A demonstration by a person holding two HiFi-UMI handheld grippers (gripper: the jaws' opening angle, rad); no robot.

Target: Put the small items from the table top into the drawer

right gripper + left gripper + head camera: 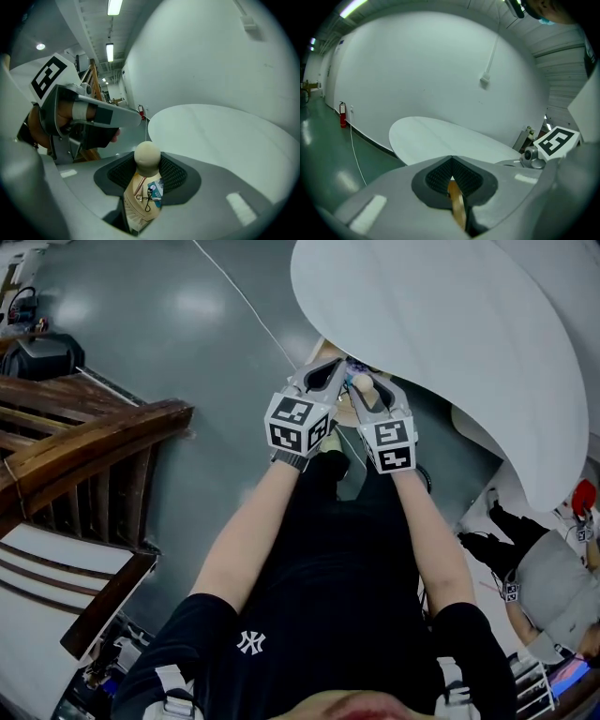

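**Head view**
- Left gripper (330, 371): held out ahead of the body, tips toward the rim of the white table top (450, 324). It sits just beside its partner, the marker cubes nearly touching.
- Right gripper (367, 388): same heading, with a ball-topped cream item (361, 382) showing at its tips.
- Drawer: not plainly seen — a tan patch (347, 413) lies under the tips, below the table's rim. It is probably the drawer, but I cannot tell for sure.

**Left gripper view**
- Left gripper (452, 176): clenched, the pads meeting on a thin amber strip (457, 206) that stands edge-on between them. What the strip is cannot be made out.
- Table top (440, 138): ahead of the tips and beyond them.
- Right gripper's marker cube (557, 140): close at the right.

**Right gripper view**
- Right gripper (147, 174): clamped on the ball-topped cream item (146, 187).
- Item's long axis: along the jaws, ball end outward past the pads, printed body back in the throat.
- Table top (225, 136): ahead and to the right of the item.
- Left gripper (126, 119): near at the left, about level with this one.

**Relation for the coming move (judged)**
- Loads: both are already in grip, so what counts is where the drawer lies from the tips.
- Drawer's bearing: it seems to lie just below and slightly ahead of the tips, under the rim.
- Approach: the cream item points ball-first that way — neither hand looks clearly nearer.
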